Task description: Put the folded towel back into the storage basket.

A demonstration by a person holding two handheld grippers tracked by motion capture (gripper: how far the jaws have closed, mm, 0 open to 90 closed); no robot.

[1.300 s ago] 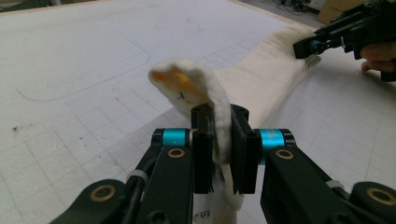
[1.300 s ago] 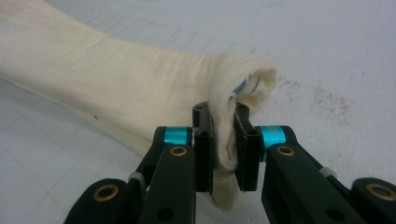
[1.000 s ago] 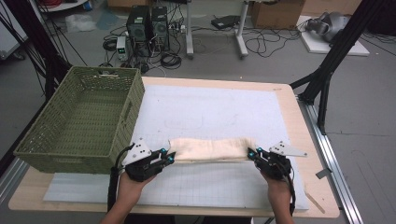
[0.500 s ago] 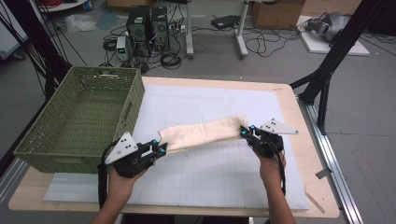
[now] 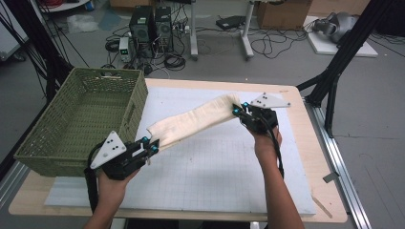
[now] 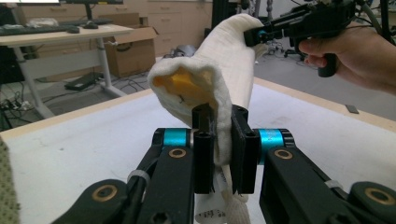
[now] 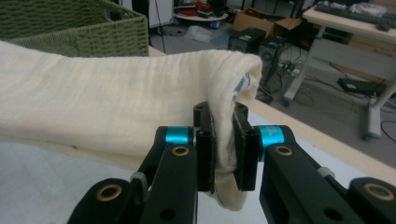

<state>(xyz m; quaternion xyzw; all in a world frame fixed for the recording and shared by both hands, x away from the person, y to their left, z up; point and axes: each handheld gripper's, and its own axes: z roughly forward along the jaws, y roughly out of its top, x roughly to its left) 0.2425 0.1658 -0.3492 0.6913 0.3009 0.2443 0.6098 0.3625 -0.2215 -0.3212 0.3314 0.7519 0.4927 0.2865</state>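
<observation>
Cream cloth (image 5: 193, 120), flat a second ago, now hangs slanted between your left gripper (image 5: 152, 146) and right gripper (image 5: 239, 109), both clamping its ends; probably basket-bound (image 5: 76, 157).

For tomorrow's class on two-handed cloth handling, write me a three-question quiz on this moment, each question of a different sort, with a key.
1. True or false: the cream cloth lies flat on the white mat.
2. Multiple choice: the green basket stands at A) the table's left side, B) its right side, C) under the cloth.
3. Short answer: what does each gripper's pair of fingers hold?

Key
1. False: it hangs in the air between the left gripper and the right gripper, the right end higher.
2. A
3. Each is shut on one end of the cloth, which is bunched between the fingers in both gripper views.
</observation>
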